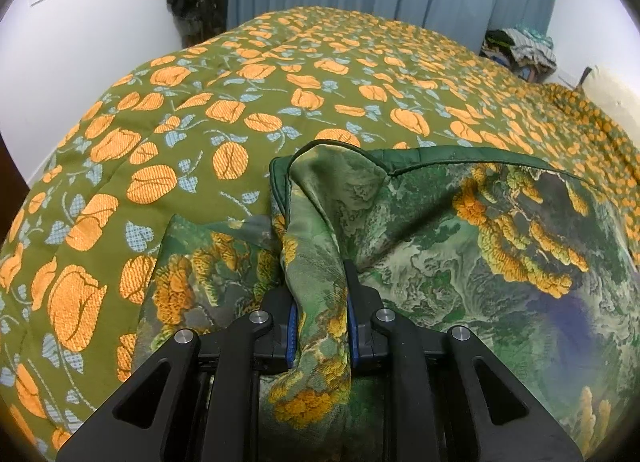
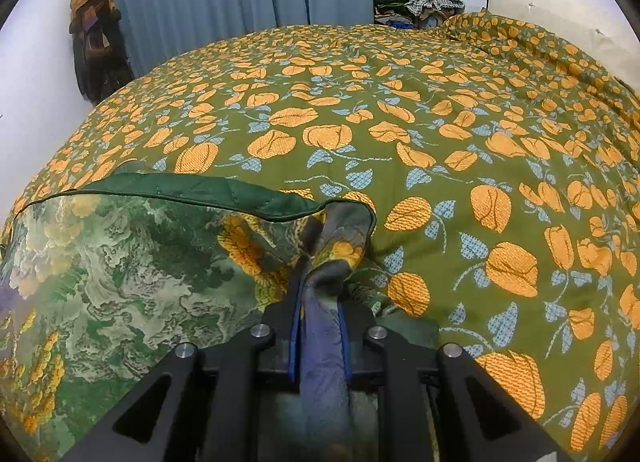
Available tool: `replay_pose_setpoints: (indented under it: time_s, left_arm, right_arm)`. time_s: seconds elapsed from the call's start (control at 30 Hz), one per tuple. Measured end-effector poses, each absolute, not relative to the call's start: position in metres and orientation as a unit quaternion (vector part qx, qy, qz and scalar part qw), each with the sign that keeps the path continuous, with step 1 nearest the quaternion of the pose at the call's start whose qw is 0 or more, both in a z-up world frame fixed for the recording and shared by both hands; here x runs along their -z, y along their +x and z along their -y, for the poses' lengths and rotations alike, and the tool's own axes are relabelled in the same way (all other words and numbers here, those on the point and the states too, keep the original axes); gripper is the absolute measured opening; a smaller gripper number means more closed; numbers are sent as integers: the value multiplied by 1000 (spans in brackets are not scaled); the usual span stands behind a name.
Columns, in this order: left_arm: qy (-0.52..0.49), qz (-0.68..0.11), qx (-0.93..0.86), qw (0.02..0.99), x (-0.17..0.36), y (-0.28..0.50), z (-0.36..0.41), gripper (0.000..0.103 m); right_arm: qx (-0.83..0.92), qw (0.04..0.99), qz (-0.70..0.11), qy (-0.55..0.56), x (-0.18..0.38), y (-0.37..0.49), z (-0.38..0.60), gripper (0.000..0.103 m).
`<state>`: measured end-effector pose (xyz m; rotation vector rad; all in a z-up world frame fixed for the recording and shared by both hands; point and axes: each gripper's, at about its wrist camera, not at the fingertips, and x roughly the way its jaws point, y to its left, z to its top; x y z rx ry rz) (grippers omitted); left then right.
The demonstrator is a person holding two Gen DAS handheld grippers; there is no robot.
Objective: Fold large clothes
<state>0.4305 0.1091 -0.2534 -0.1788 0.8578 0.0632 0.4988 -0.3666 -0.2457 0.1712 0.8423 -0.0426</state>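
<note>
Garment (image 1: 460, 246), a large green piece printed with landscape and orange blossom, lies on the flower-patterned bedspread (image 1: 192, 110) at the near edge of the bed, held at two corners.

Left gripper (image 1: 320, 302): jaws drawn in on a bunched corner of the cloth, which passes up between the blue-lined fingers and peaks toward 12 o'clock. From this gripper the body of the garment spreads toward 2 to 3 o'clock; a smaller flap lies at 9 to 10 o'clock.

Right gripper (image 2: 320, 302): jaws likewise pinching a gathered corner, purplish cloth running between the fingers. From here the garment (image 2: 132, 262) extends toward 9 to 10 o'clock.

Dark green hem (image 2: 192, 192) runs roughly 9 to 3 o'clock between the two held corners, so the long axis lies across the bed's near edge, with open bedspread (image 2: 400, 122) at 12 o'clock of both grippers.

Judgement: each gripper holds its own corner and neither is nearer; the coming fold likely depends on carrying both corners together along one line, keeping the hem taut and level.
</note>
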Motion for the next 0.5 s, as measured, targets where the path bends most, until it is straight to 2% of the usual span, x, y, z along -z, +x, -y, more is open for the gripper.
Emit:
replay_pose_setpoints:
  time_s: [0.37, 0.4, 0.43, 0.47, 0.5]
  left_arm:
    - [-83, -428, -33, 899, 247, 431, -109, 21]
    - [-82, -432, -35, 898, 243, 430, -109, 25]
    - [-80, -437, -38, 895, 237, 428, -109, 37]
    - [-79, -439, -42, 894, 231, 425, -110, 45]
    - [-81, -441, -44, 893, 224, 420, -112, 68]
  right_arm:
    - [16, 905, -414, 92, 243, 499, 371, 18]
    - [14, 904, -416, 96, 241, 499, 373, 19]
    - [12, 902, -419, 102, 237, 498, 376, 21]
    - [11, 901, -421, 106, 232, 498, 380, 22]
    - [11, 900, -421, 112, 227, 497, 385, 23]
